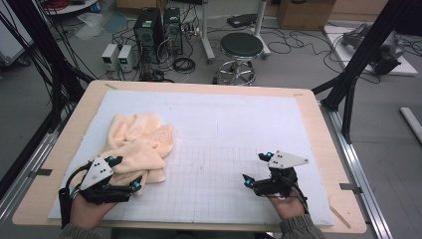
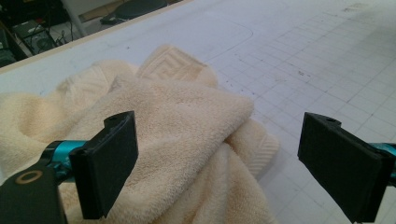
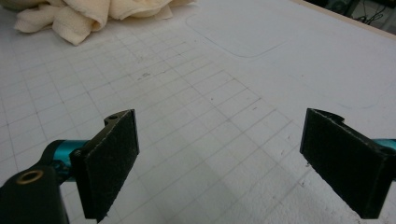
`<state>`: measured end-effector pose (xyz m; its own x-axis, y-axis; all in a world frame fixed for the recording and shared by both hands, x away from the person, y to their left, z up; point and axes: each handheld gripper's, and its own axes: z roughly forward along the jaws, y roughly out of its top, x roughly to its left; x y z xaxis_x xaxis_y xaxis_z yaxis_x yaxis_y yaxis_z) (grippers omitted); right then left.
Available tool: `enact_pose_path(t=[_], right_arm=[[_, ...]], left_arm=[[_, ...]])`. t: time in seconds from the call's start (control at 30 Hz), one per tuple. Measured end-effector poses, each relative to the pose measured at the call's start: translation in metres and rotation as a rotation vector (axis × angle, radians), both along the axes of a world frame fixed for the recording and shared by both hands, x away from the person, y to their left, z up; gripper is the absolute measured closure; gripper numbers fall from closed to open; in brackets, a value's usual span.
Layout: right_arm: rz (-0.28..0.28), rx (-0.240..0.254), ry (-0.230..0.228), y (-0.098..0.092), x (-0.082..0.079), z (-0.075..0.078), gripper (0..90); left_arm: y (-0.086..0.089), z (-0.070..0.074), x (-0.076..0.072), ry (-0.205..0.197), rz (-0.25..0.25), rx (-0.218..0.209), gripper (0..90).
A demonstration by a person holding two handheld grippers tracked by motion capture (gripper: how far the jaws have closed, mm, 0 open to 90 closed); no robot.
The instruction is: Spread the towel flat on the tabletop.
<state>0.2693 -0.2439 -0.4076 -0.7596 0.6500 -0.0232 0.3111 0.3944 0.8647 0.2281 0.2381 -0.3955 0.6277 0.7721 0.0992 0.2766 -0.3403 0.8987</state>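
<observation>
A crumpled cream towel lies on the left part of the white gridded mat. My left gripper rests at the towel's near edge, jaws wide apart. In the left gripper view the towel bulges up between the two black pads without either pad pressing it. My right gripper hovers over the bare grid at the near right, open, nothing between its pads. The towel shows far off at the top left of the right gripper view.
The mat covers a wooden table with edges all round. Behind the table stand a black stool, computer towers and tangled cables on the floor. Black frame posts rise at the right.
</observation>
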Motion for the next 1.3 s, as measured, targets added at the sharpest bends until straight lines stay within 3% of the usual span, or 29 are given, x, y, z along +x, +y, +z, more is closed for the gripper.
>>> enact_pose_path(t=[0.67,1.03,1.3], right_arm=[[0.001,-0.005,-0.001,-0.002,0.002,-0.002,10.8],[-0.011,-0.002,-0.007,-0.001,0.004,-0.002,10.8],[0.015,0.014,-0.008,0.009,0.007,0.009,10.8]], left_arm=[[-0.001,-0.001,0.001,0.019,-0.019,-0.007,12.7],[0.0,0.0,-0.001,0.012,-0.004,-0.016,12.7],[0.003,0.002,-0.003,0.008,0.011,-0.023,12.7]])
